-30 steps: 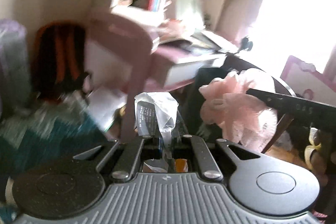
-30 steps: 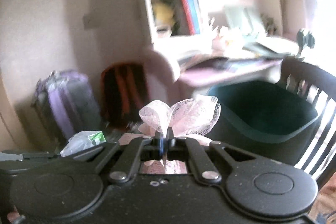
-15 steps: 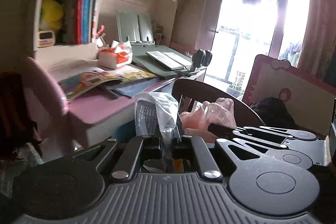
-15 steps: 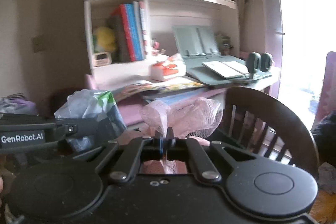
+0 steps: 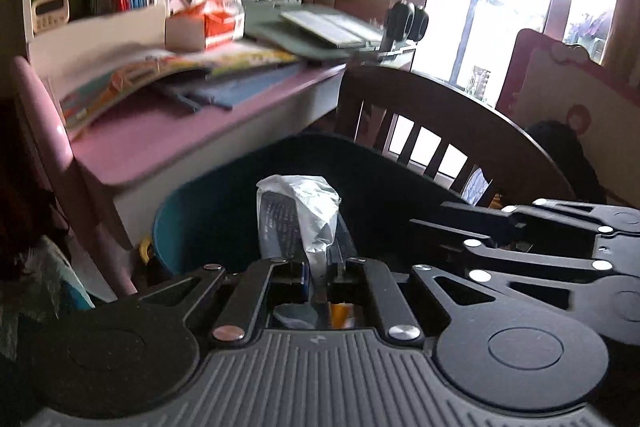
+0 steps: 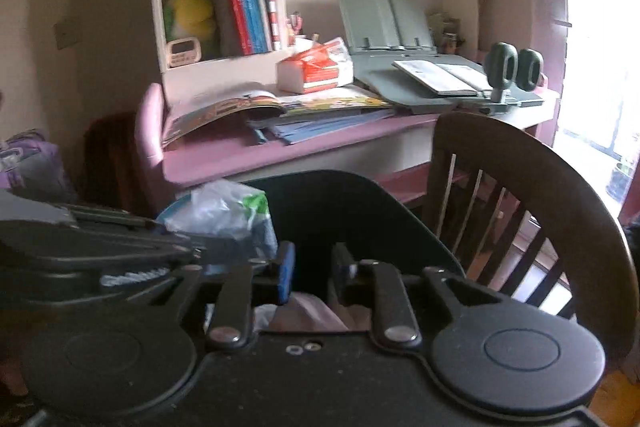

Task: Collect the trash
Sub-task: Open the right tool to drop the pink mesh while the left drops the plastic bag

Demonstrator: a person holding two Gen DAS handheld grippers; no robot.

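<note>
The left claw is pinched tight on a crumpled plastic wrapper, which stands up between its fingertips directly over the dark bin just ahead and below. The right claw, just beside it, has its fingers spread with nothing between them; a pale pink bundle shows low behind the fingers, apparently inside the bin, though whether it rests on the bottom cannot be told.

The step in hand looks like dropping the wrapper. To do it well, hold the left claw over the middle of the opening, clear of the near rim and the other claw, then part the fingers fully so the light film falls instead of clinging. Thin plastic may stick to a pad, so a small shake could help.

The bin's floor is too dark to read, and both claw bodies cover its near wall. Beyond it, the pink desk and the wooden chair are partly cut off. The left view is motion-blurred at its far side.
</note>
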